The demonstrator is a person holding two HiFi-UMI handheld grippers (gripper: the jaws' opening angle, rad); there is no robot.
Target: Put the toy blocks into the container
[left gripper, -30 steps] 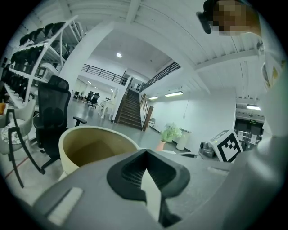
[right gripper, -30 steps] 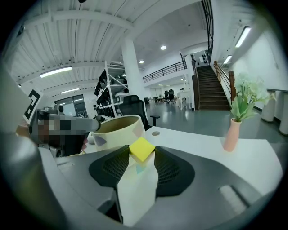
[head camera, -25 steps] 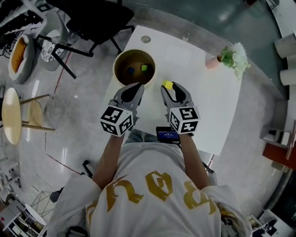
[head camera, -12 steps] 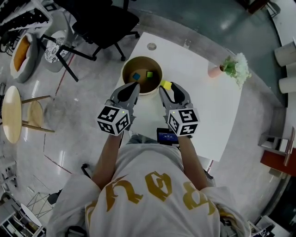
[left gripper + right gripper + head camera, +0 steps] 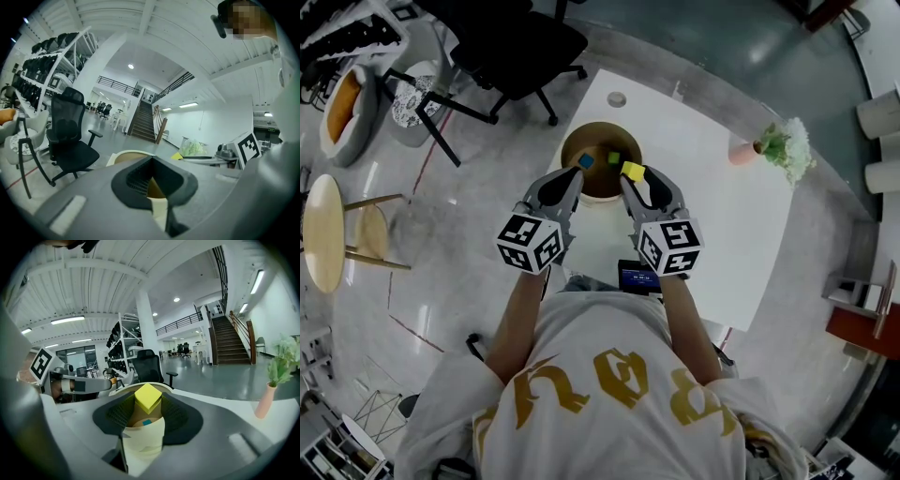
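Observation:
A round cream container [image 5: 577, 148] with a tan inside stands on the white table [image 5: 712, 216]. A blue block [image 5: 586, 161] and a green block [image 5: 613, 157] lie inside it. My right gripper [image 5: 634, 178] is shut on a yellow block [image 5: 632, 170], held at the container's near right rim. In the right gripper view the yellow block [image 5: 147, 397] sits between the right gripper's [image 5: 148, 403] pads above the container [image 5: 143, 441], with the blue block [image 5: 147, 422] below. My left gripper [image 5: 570, 180] is at the near left rim, shut and empty. The left gripper view shows the left gripper [image 5: 151, 177] over the container [image 5: 129, 154].
A plant in a pink vase [image 5: 769, 145] stands at the table's far right. A small device with a blue screen [image 5: 639, 276] lies at the near edge and a small disc [image 5: 617, 98] at the far edge. A black office chair [image 5: 511, 42] and a wooden stool [image 5: 323, 234] stand left.
Both grippers have come up to the container. The yellow block, held beside the container's right side before, is now at its near rim.

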